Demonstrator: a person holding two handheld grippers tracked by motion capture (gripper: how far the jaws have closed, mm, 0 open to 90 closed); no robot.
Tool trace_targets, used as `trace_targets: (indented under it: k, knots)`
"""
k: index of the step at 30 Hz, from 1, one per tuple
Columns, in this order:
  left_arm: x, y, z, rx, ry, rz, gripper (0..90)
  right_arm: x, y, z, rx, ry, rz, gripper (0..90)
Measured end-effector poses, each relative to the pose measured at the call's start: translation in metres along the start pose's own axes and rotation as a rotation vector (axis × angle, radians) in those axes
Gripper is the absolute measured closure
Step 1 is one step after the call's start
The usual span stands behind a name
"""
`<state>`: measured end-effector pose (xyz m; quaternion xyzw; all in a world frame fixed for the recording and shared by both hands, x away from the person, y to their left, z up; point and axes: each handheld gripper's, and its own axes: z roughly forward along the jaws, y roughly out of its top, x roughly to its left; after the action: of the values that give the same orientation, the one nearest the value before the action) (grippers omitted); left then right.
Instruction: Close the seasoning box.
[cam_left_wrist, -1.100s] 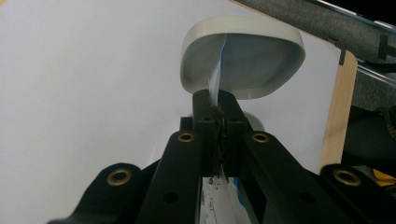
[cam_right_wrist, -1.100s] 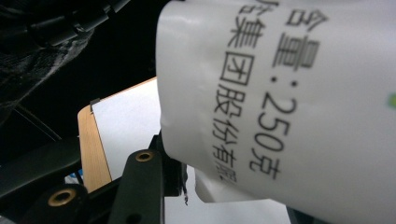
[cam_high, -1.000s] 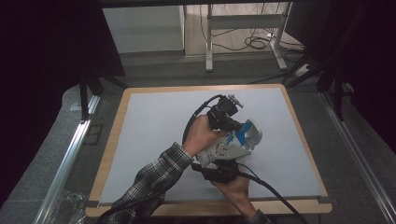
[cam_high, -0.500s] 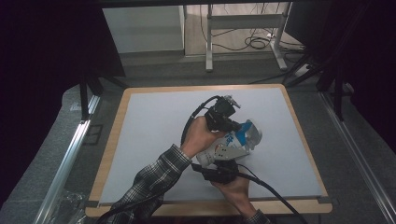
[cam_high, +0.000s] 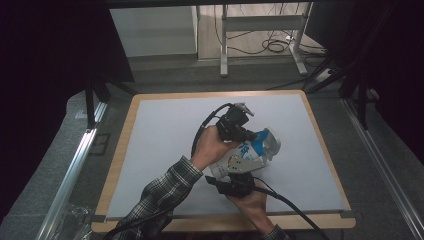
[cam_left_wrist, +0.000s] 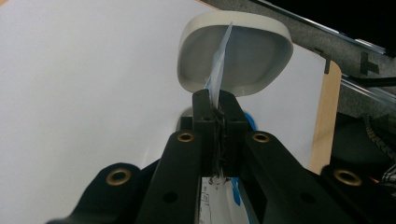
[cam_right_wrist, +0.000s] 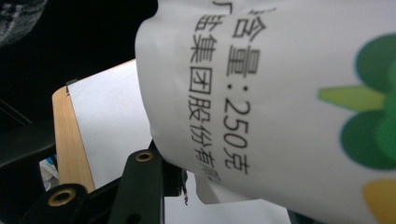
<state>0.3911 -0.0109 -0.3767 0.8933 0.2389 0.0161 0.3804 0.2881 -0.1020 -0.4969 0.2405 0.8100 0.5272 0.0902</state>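
White plastic bag with blue and green print is held above the middle of the bench, between both grippers. Left gripper is clamped tight on a thin edge of the bag, jaws closed together on it, with a pale oval bowl lying on the white surface beyond. Right gripper sits under the bag, gripping its lower edge; printed characters read 250.
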Motion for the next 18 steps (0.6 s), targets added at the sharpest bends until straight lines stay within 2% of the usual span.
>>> trace_targets:
  k: [18]
  knots:
    - [-0.0003,-0.0036,-0.0044,-0.015,-0.021,-0.008,88.0,-0.0004,-0.0054,0.0019,0.027,-0.024,-0.006,60.6]
